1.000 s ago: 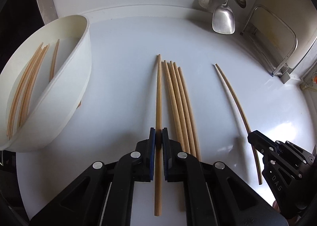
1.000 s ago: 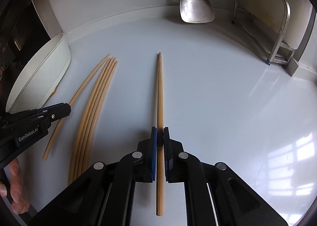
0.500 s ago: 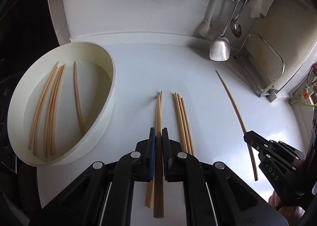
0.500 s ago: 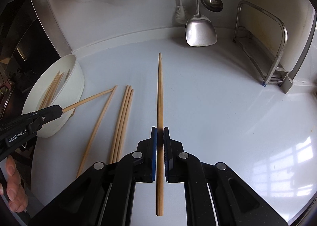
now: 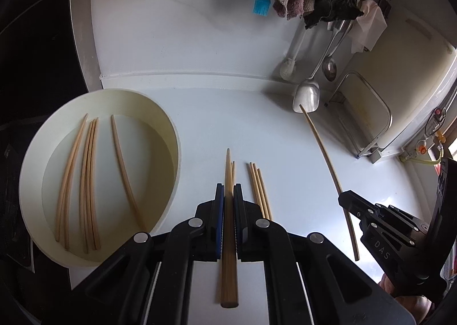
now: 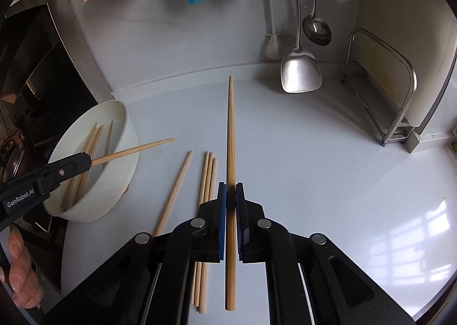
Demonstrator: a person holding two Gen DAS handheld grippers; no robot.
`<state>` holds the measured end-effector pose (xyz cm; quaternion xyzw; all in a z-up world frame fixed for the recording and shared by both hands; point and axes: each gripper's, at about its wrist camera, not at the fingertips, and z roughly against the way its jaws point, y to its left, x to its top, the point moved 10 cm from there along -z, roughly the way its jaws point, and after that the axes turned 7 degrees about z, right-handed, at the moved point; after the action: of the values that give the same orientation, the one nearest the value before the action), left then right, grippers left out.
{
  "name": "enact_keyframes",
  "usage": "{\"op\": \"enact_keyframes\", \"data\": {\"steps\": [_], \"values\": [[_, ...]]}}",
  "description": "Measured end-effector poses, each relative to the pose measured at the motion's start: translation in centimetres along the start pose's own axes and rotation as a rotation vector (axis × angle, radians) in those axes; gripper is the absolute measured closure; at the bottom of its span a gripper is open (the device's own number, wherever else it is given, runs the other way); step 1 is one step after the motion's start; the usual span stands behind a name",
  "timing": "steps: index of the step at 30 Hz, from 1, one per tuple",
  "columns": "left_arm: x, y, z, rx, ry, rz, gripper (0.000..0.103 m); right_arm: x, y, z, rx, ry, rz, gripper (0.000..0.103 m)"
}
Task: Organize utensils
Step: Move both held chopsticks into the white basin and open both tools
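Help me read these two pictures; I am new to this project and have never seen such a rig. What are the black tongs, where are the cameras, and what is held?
No robot arm is here: a person holds a two-finger tool in each hand. Each tool carries a fisheye camera looking along its fingers. The left gripper, seen in its own view, is shut on one chopstick. The right gripper is shut on another chopstick. Each tool also shows in the other's view. On the white counter lie four loose chopsticks. More lie in the white bowl. A metal spatula hangs on the back wall.
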<state>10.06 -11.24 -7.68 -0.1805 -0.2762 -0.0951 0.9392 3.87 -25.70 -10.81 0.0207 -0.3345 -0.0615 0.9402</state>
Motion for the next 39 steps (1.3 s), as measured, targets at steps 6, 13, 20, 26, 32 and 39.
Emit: {"op": "enact_keyframes", "data": {"steps": [6,13,20,26,32,39], "values": [[3.2,1.6,3.1,-0.014,-0.086,0.023,0.096,2.5,1.5,1.1,-0.003,-0.042,0.033,0.097],[6.9,9.7,6.1,0.08,-0.176,0.097,0.096,6.4,8.2,0.3,0.077,-0.074,0.124,0.097],[7.2,17.5,5.3,0.155,-0.147,0.14,0.096,7.8,17.7,-4.1,0.203,-0.026,0.19,0.097],[6.9,20.7,3.2,0.146,-0.123,0.156,0.096,7.7,23.3,-7.9,0.233,0.038,0.24,0.097],[6.6,22.8,0.6,0.161,-0.088,0.142,0.096,6.6,24.4,-11.8,0.203,0.166,0.202,0.097],[4.6,23.3,-3.2,0.156,0.041,0.107,0.096,5.2,24.3,-14.6,0.176,0.258,0.189,0.097]]}}
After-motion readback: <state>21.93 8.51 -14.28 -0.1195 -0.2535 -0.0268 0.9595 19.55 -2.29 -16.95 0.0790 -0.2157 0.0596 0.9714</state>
